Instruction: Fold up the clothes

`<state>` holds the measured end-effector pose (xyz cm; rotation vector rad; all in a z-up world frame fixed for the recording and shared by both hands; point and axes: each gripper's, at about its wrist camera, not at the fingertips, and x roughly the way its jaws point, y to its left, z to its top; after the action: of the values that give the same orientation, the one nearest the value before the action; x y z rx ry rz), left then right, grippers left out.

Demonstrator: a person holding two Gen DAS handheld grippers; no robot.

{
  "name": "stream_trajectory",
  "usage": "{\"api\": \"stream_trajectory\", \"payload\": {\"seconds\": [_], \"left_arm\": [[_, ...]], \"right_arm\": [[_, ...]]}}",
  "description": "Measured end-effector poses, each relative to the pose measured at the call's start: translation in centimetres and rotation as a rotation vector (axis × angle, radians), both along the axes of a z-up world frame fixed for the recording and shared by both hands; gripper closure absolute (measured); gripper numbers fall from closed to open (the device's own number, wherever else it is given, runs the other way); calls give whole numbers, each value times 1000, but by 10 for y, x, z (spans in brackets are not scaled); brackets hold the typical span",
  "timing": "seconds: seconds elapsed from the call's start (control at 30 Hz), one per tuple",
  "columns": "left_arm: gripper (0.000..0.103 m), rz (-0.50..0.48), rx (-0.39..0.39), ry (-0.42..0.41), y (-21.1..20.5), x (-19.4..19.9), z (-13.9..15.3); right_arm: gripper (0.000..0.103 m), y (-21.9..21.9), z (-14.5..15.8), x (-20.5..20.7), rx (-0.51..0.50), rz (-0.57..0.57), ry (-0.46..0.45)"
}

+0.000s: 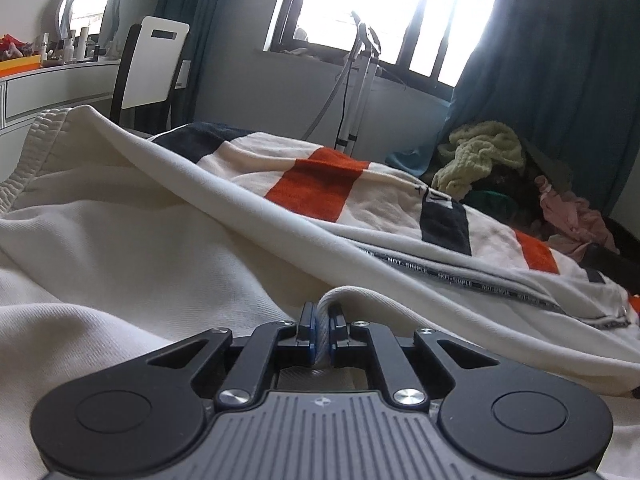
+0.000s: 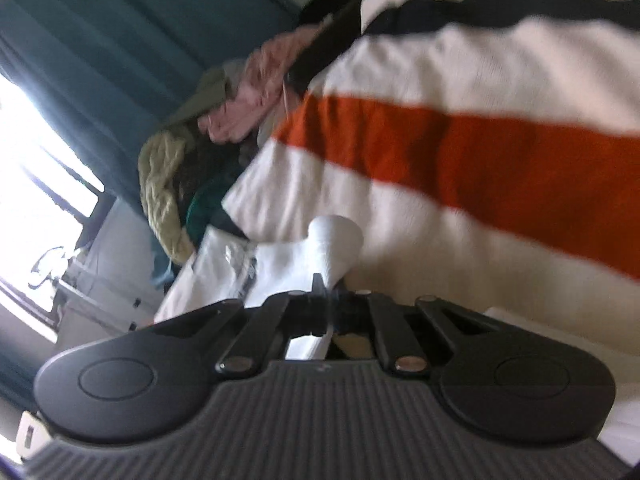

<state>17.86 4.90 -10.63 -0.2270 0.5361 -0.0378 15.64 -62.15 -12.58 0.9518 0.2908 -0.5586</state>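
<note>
A cream garment (image 1: 132, 240) with a ribbed hem lies spread across the bed, its long folded edge running diagonally. My left gripper (image 1: 322, 320) is shut on a rolled cream edge of that garment (image 1: 332, 294). Beyond it lies a cream cloth with orange and navy stripes (image 1: 320, 184). In the tilted, blurred right wrist view, my right gripper (image 2: 329, 292) is shut on a bunched white piece of fabric (image 2: 336, 240), close against the striped cloth (image 2: 460, 152).
A heap of other clothes, yellow-green knit (image 1: 480, 152) and pink (image 1: 572, 216), sits at the far right by the teal curtain (image 1: 560, 60). A white chair (image 1: 154, 64), a dresser with bottles (image 1: 48, 80) and a garment steamer (image 1: 360, 80) stand under the window.
</note>
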Motion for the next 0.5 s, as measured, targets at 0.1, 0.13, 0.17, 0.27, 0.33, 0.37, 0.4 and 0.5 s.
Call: {"api": "stream_trajectory", "payload": {"seconds": [0.1,0.13,0.17,0.27,0.33,0.37,0.4,0.5], "left_arm": [[97,-11,-17,-20,3,-6,5],[97,-17,-25,-27,4,-9,7],[97,-25,-35,-20,5,-11,8],[96,-53,-69,29,11,-16,9],[93,-55,-81,58,15,-21,9],[90,-55,-80,66,15,-25,10],[87,-57,-75,69,16,-29,13],[59,-65,-54,72,17,-44,22]], "right_arm": [[98,7,13,-19,-64,-57,65],[98,9,13,-25,-69,-77,97],[97,11,12,-31,-61,-95,126],[95,8,1,-54,38,-110,189],[89,8,2,-69,65,-102,183],[84,7,2,-76,78,-97,180],[80,8,3,-85,93,-97,177],[44,13,10,-120,160,-127,172]]}}
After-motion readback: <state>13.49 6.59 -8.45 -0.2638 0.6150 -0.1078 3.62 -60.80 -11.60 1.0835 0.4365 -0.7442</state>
